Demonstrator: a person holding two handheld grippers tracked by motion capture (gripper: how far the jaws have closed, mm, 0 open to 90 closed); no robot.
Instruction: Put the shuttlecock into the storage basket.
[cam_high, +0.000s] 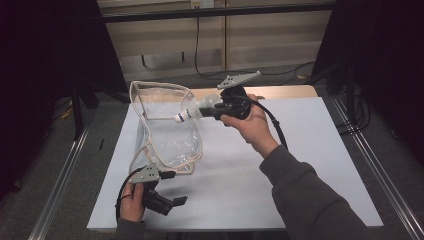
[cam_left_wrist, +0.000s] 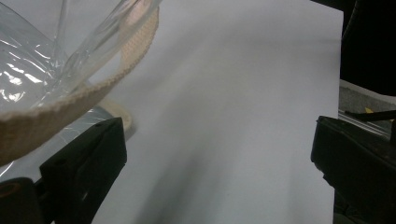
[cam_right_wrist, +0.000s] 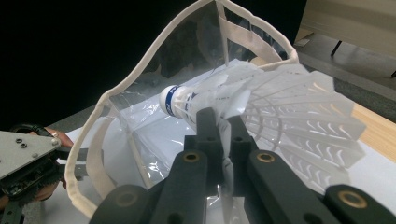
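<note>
Here the right gripper (cam_high: 214, 111), shut on the shuttlecock (cam_high: 192, 112), pointed its cork nose-first at the bag (cam_high: 165, 131) mouth just ahead; the left gripper (cam_high: 172, 187) gaped empty.

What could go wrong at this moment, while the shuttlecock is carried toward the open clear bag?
1. The right gripper pinches the shuttlecock by its thin feather skirt, so the feathers may bend or it may slip out.
2. The clear bag is soft; its mouth may sag or fold before the cork enters.
3. The left gripper has open fingers beside the bag's strap, so the bag may shift when pushed.
</note>
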